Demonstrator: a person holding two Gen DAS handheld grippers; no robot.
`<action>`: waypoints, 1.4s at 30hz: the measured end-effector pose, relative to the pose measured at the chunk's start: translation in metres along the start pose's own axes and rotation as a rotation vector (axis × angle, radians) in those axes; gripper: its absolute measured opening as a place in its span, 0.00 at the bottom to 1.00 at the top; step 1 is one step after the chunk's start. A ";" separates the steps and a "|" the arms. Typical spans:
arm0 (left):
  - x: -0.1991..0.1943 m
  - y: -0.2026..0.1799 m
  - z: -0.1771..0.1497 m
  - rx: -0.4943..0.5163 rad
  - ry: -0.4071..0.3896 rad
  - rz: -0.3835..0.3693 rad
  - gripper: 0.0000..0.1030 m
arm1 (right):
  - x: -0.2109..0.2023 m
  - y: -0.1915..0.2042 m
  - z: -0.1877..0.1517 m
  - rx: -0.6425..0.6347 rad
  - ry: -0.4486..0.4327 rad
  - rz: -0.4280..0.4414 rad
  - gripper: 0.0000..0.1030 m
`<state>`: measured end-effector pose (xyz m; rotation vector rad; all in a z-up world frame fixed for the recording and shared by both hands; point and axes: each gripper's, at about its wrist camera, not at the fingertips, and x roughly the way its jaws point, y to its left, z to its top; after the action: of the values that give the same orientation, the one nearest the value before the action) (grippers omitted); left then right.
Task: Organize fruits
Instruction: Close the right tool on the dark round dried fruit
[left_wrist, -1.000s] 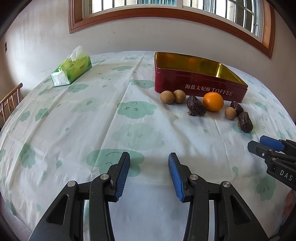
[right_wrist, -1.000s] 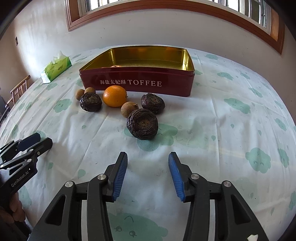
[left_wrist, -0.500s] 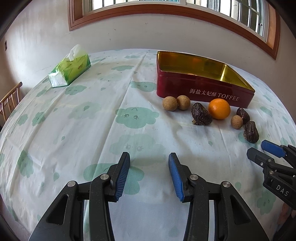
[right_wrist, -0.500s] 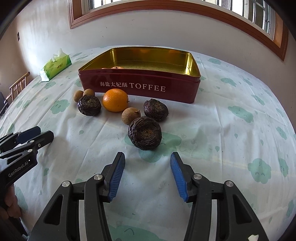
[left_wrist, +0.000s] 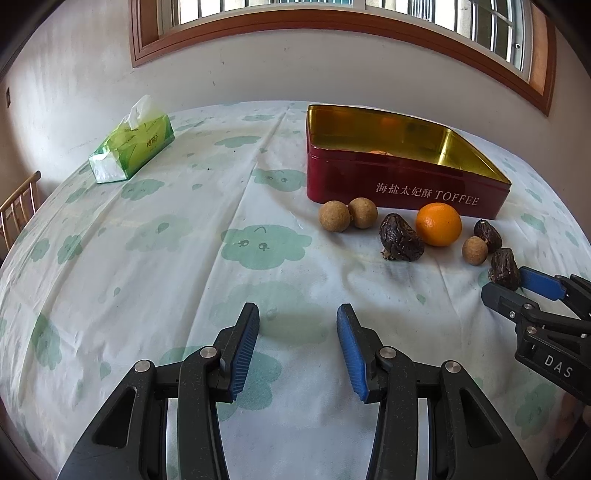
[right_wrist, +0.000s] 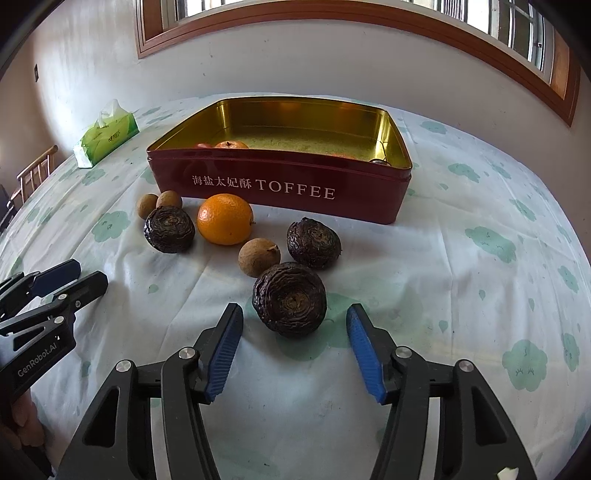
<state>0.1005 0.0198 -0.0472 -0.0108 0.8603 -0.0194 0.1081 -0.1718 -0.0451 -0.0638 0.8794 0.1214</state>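
Observation:
A red toffee tin (right_wrist: 280, 184) with a gold inside stands open on the table; an orange fruit (right_wrist: 231, 144) shows inside it. In front of it lie an orange (right_wrist: 225, 219), three dark wrinkled fruits (right_wrist: 290, 299) (right_wrist: 314, 242) (right_wrist: 169, 229) and three small brown longans (right_wrist: 258, 256). My right gripper (right_wrist: 295, 321) is open, its fingers on either side of the nearest dark fruit, not touching it. My left gripper (left_wrist: 297, 321) is open and empty over bare cloth, left of the fruits (left_wrist: 439, 224); the tin also shows in its view (left_wrist: 399, 184).
A green tissue pack (left_wrist: 131, 147) lies at the far left of the table. A wooden chair (left_wrist: 16, 210) stands past the left edge. A wall with a window runs behind the table. The cloth (left_wrist: 147, 258) has green cloud prints.
Both grippers have moved forward toward the fruits. The right gripper's jaws have opened wider and now flank the nearest dark fruit.

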 end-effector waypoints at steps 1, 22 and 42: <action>0.000 0.000 0.001 -0.001 0.002 -0.002 0.44 | 0.002 0.000 0.002 0.000 0.000 0.000 0.55; 0.001 -0.002 0.003 0.000 0.007 0.001 0.45 | 0.002 -0.004 0.004 0.002 -0.010 0.005 0.34; 0.008 -0.034 0.012 0.037 0.032 -0.064 0.45 | -0.010 -0.058 -0.011 0.070 -0.009 -0.051 0.34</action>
<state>0.1147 -0.0139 -0.0446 -0.0036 0.8911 -0.0956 0.1008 -0.2311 -0.0440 -0.0203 0.8712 0.0428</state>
